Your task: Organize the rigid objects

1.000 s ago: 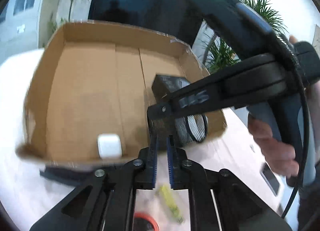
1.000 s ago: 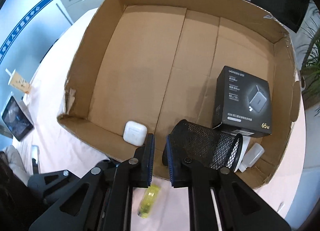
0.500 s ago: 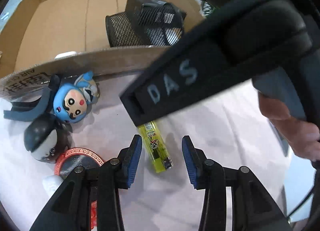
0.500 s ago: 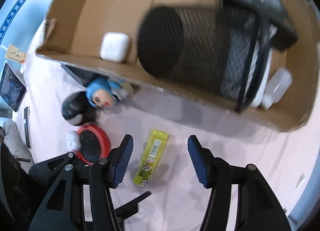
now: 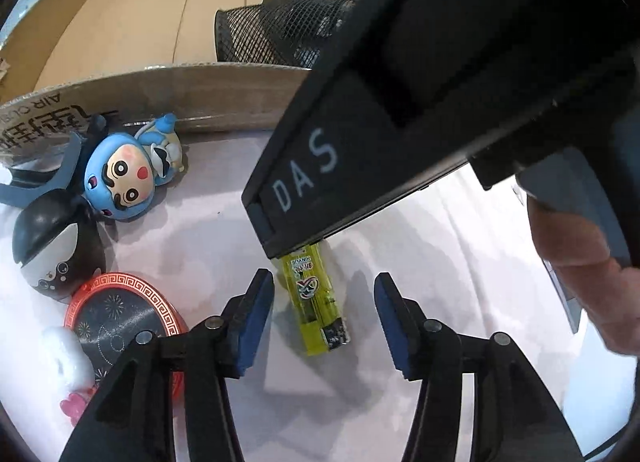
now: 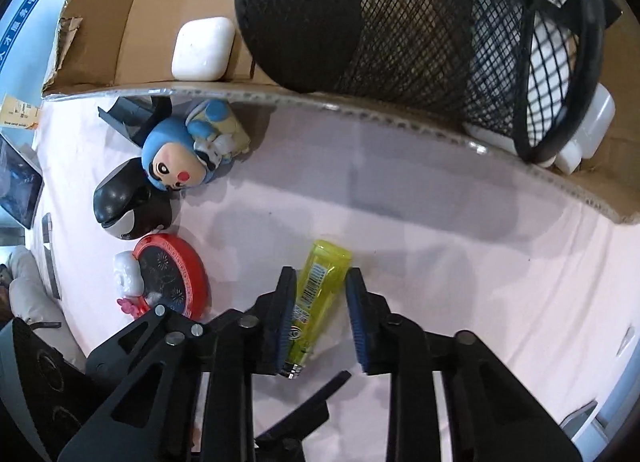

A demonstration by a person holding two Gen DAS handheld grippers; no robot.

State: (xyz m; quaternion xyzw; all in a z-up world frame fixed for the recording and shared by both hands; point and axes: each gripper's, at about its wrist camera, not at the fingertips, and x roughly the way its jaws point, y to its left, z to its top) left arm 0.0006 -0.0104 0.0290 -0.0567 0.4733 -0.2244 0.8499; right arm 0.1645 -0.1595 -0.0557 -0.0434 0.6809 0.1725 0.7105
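Observation:
A yellow lighter (image 6: pixel 316 302) lies on the pale tablecloth, in front of the cardboard box (image 6: pixel 360 102). My right gripper (image 6: pixel 320 282) is open with its fingers on either side of the lighter, low over the cloth. My left gripper (image 5: pixel 324 294) is open too, and the lighter (image 5: pixel 316 298) lies between its fingers. The right gripper's black body (image 5: pixel 420 102) crosses the left wrist view above the lighter. In the box lie a black mesh pen cup (image 6: pixel 400 22) on its side, a white earbud case (image 6: pixel 202 48) and a white bottle (image 6: pixel 588 130).
Left of the lighter on the cloth are a blue-headed figurine (image 6: pixel 188 150), a black-and-white whale figure (image 6: pixel 128 206), a red round tin (image 6: pixel 176 274) and a small white figure (image 6: pixel 126 278). A dark stand (image 6: pixel 128 114) lies against the box's front wall.
Both grippers came down from over the box to the cloth and opened. The right gripper's fingers have since narrowed around the lighter; the left's have widened.

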